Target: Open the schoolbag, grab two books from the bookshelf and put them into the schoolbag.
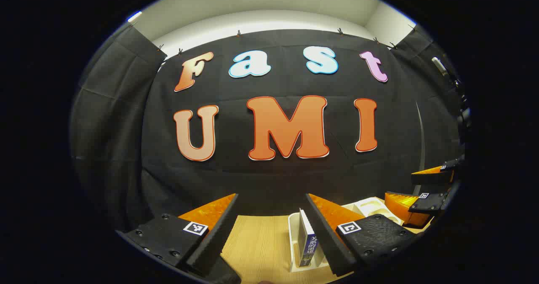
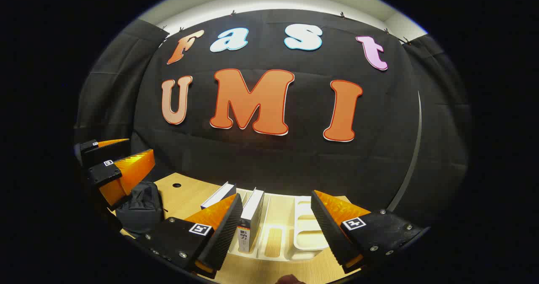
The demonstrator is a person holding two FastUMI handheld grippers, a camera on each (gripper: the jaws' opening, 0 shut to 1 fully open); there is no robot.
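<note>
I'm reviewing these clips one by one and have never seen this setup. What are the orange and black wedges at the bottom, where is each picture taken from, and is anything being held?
No robot here: a person holds a two-finger tool in each hand, and each carries a fisheye camera looking along its own orange-and-black fingers. The left gripper view shows the left tool, open and empty, with the right tool farther off. The right gripper view shows the right tool, also open and empty, with the left tool at its left. On the wooden table stand a white bookshelf holding two upright books, and a dark schoolbag. Whether the bag is open is hard to tell.
</note>
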